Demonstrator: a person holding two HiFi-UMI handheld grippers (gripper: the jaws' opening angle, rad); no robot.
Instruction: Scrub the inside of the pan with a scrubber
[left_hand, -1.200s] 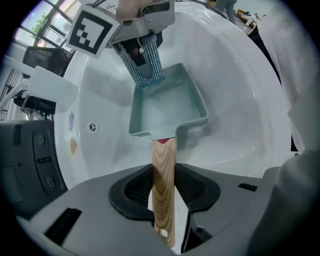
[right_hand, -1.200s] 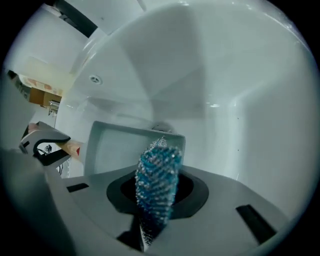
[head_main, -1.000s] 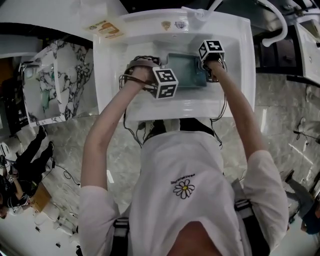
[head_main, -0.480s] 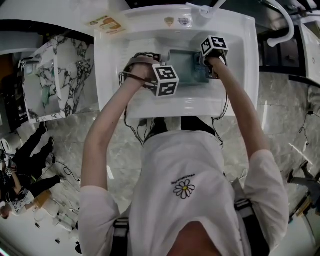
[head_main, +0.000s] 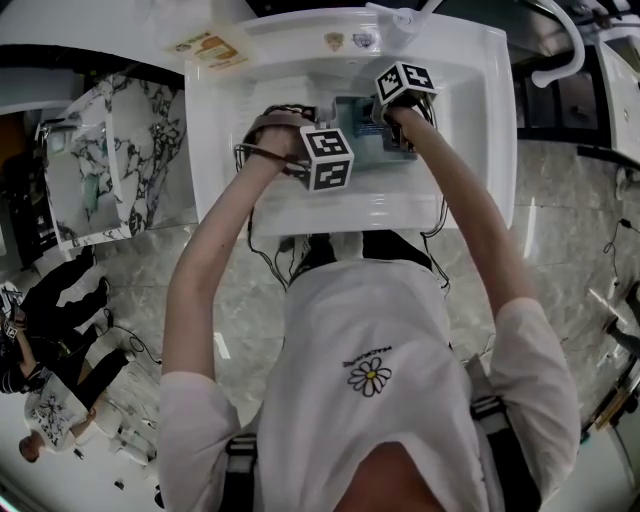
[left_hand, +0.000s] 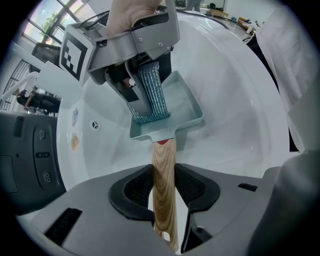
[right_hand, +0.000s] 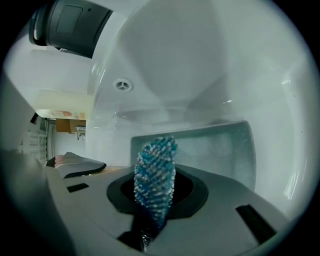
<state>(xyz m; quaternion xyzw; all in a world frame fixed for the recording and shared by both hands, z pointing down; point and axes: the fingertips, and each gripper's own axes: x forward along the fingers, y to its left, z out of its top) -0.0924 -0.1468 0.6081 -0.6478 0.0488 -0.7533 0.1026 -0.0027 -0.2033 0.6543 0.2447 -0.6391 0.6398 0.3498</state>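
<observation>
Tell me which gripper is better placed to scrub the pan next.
Right. The right gripper is shut on the scrubber, whose tip is inside the pan; the left gripper is clamped on the wooden handle, steadying it.

Pan (head_main: 358, 125) sits in basin (head_main: 470, 120), approx ctr. Its handle (left_hand: 163, 175) runs out toward the left tool (left_hand: 164, 187) and is clamped btwn that tool's jaws, w/ the pan body beyond the jaw tips. Right tool (right_hand: 156, 187) is above the pan on the opp. side, scrubber (right_hand: 156, 175) pinched btwn its jaws & sticking out past them. In left gripper view the scrubber's end is down inside the pan, at the wall next to the handle joint. In head view left tool is at pan's left, right tool over its far-right part. Tap (head_main: 405, 20) stands behind basin on the far rim. Overflow hole (right_hand: 123, 84) is in basin wall beyond the pan.
</observation>
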